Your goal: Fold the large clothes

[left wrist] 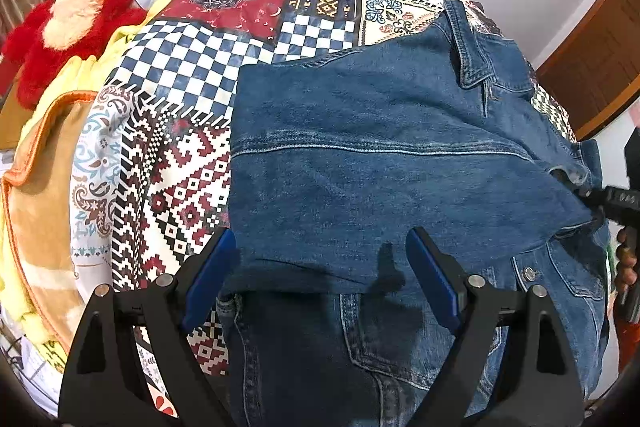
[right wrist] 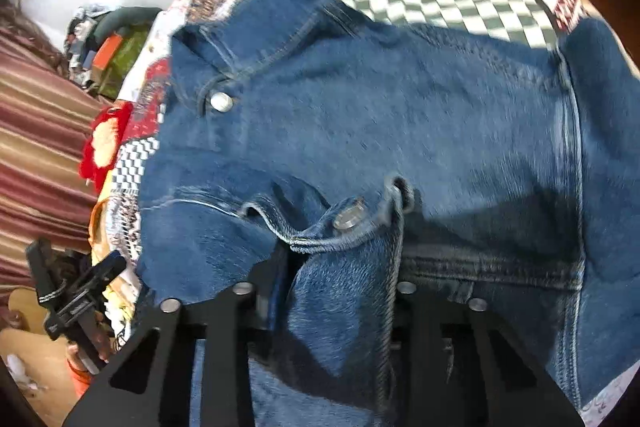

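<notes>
- I see the jacket (left wrist: 380, 163) lying on the quilt (left wrist: 192, 75), partly folded, one flat denim panel laid over the front with its buttons.
- My left gripper (left wrist: 320, 267) hangs over the near edge of the jacket with its jaws wide apart; the blue pads (left wrist: 432, 275) stand on both sides of the folded edge and do not press it.
- My right gripper (right wrist: 340, 291) is closed on a fold of the jacket near a metal button (right wrist: 349, 218); denim bunches up between the black fingers, though the pads themselves are hidden under the cloth.
- The right wrist picture is blurred, so I cannot tell small details of the seam there.
- The collar (left wrist: 472, 47) points to the far side of the quilt.
- A red plush toy (left wrist: 68, 31) lies to the left, well apart from the jacket, beside a yellow blanket (left wrist: 48, 155).
</notes>
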`<state>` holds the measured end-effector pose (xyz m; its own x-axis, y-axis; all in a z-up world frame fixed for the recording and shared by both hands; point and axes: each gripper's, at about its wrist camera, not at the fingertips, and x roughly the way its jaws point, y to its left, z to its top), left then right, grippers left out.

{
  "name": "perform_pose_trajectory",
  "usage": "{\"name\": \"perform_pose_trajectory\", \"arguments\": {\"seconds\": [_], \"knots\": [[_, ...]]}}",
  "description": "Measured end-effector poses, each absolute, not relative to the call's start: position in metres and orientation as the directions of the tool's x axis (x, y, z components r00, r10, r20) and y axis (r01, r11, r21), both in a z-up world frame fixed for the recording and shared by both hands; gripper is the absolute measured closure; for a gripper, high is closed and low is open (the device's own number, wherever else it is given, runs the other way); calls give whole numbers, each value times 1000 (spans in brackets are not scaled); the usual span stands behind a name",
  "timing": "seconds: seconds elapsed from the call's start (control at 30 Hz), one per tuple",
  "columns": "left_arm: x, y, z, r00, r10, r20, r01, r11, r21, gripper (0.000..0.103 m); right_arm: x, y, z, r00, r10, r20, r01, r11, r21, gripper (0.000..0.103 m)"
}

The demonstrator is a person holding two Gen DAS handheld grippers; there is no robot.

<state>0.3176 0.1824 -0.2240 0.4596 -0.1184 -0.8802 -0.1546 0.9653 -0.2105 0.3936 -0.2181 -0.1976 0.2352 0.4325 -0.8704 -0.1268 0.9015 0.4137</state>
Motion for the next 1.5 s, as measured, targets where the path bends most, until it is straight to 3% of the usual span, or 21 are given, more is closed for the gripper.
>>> {"name": "perform_pose_trajectory", "arguments": {"seconds": [0.23,0.43,0.6,0.93,1.03,1.2,1.5], "knots": [[328,173,-213,473,-132,-871,-112,972,-208,16,398,-212,-132,392,461,-796,-281,884,374,80],[342,157,-208,475,-161,-865,-70,973,-219,16,389,-210,-98,499,386,-776,-356,908,222,81],[356,141,-225,434,-180,-883,-43,975,-219,16,391,-213,-126,494,275,-825,-334,936,112,81],[365,123,-248,388,-188,-902,-12,978,-209,15,397,-230,-201,401,182,-898,-294,954,62,80],[365,121,-249,391,-184,-902,-5,979,-202,15,396,-225,-210,396,120,-910,-317,948,-13,69],[366,120,-251,394,-173,-903,-2,982,-190,12,392,-231,-209,413,49,-910,-306,948,-87,37],[356,106,-230,424,-124,-897,29,992,-124,13,373,-246,-173,432,106,-896,-257,966,-9,36]]}}
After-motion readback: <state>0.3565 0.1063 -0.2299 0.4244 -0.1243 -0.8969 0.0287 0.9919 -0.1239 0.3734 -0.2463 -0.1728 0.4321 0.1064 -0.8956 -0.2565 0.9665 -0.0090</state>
